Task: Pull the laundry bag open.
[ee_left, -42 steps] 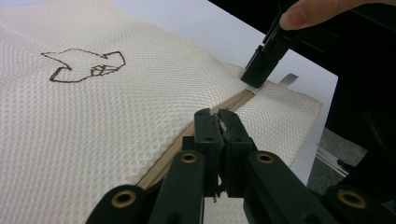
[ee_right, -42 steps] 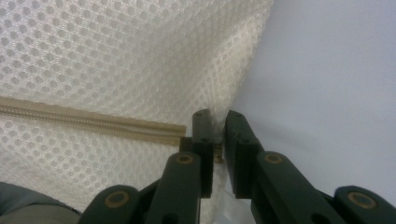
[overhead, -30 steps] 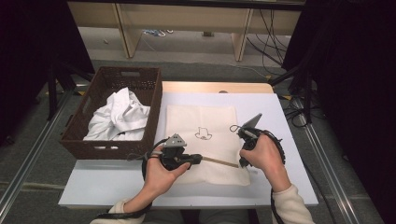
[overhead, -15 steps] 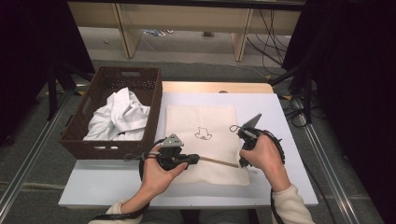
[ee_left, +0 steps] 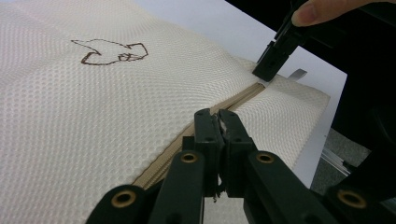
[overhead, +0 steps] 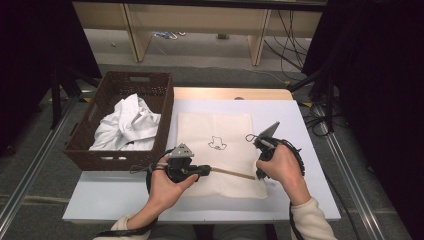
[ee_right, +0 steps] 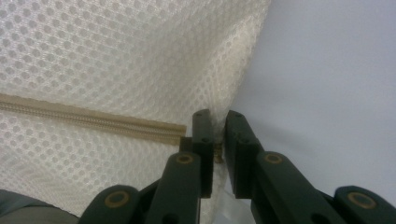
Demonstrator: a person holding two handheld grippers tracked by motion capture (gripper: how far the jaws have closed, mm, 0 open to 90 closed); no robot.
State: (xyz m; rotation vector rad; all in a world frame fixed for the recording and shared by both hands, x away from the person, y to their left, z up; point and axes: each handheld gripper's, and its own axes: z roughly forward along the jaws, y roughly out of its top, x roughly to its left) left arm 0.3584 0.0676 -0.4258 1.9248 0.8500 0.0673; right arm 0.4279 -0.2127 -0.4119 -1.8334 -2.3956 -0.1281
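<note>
Overhead, the cream mesh laundry bag lies flat on the white desk, a small brown outline drawing at its centre, a wicker basket of white cloth beside it. Along my left tool, its jaws are pinched on the tan zipper. Along my right tool, its jaws clamp the bag's mesh corner, just past the zipper's end.

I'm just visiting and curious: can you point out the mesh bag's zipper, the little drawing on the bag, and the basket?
zipper (ee_left: pixel 233 100), left gripper view, on the tan tape mid-length.
drawing (overhead: pixel 217 143), high view, on the dark outline's middle.
basket (overhead: pixel 119 161), high view, on its near wall.
</note>
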